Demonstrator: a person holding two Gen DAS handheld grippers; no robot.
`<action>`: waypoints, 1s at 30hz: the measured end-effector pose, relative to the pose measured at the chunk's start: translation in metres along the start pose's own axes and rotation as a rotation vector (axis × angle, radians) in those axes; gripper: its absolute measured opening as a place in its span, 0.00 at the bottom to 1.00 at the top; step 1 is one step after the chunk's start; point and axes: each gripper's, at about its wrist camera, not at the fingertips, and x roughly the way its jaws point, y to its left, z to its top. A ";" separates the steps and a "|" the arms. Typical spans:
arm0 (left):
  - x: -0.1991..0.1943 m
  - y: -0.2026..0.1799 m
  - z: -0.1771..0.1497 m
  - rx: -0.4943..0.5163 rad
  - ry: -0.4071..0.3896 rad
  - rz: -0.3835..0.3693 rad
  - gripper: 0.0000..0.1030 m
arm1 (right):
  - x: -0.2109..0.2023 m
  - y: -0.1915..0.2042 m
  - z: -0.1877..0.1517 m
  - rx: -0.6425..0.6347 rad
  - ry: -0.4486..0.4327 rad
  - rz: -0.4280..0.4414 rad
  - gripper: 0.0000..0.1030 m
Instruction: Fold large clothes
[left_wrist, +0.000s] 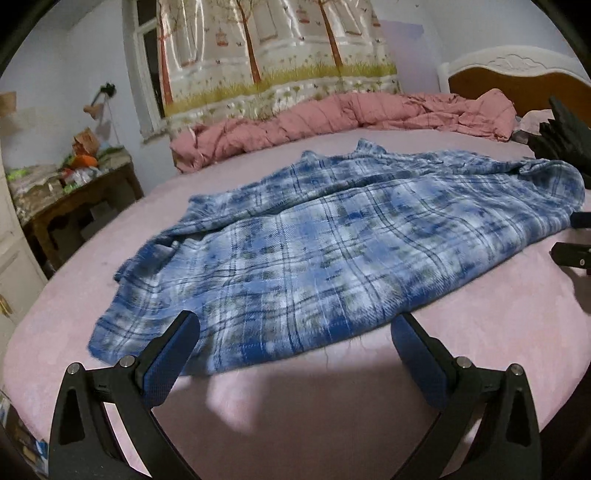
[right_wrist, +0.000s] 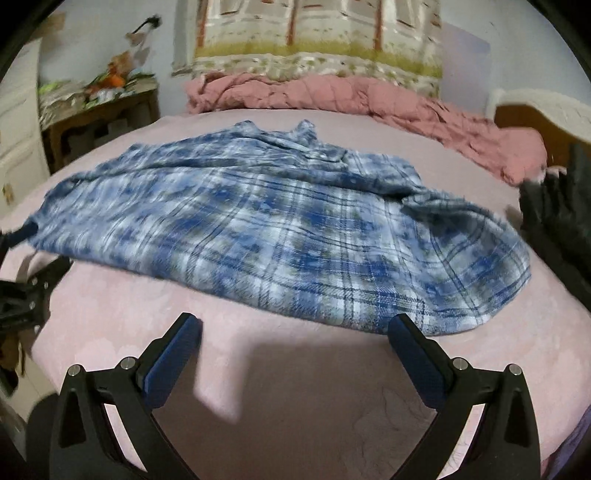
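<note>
Left wrist view showed the shirt (left_wrist: 332, 236) spread rumpled mid-bed (left_wrist: 369, 406), hem nearest, likely laid out for a first fold; the left gripper (left_wrist: 295, 343) and right gripper (right_wrist: 295, 343) hung wide and unladen just short of that hem, bare sheet around, quilt (left_wrist: 351, 118) beyond the shirt

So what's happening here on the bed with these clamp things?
A person holds a two-finger gripper in each hand, getting ready to fold the blue and white plaid flannel shirt spread out on the pink bed sheet. Both the left gripper and the right gripper are open and empty, poised just short of the shirt's near hem. Nothing is folded yet. A rumpled pink quilt lies bunched along the far side of the bed.
</note>
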 end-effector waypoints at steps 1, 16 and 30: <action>0.004 0.001 0.004 0.004 0.016 -0.002 1.00 | 0.001 -0.001 0.002 0.003 0.003 -0.008 1.00; 0.027 0.008 0.027 0.026 0.073 0.021 1.00 | 0.014 -0.001 0.024 -0.055 -0.035 -0.141 1.00; 0.019 0.026 0.006 0.127 0.013 0.151 0.07 | 0.012 -0.038 0.011 -0.164 -0.084 -0.303 0.09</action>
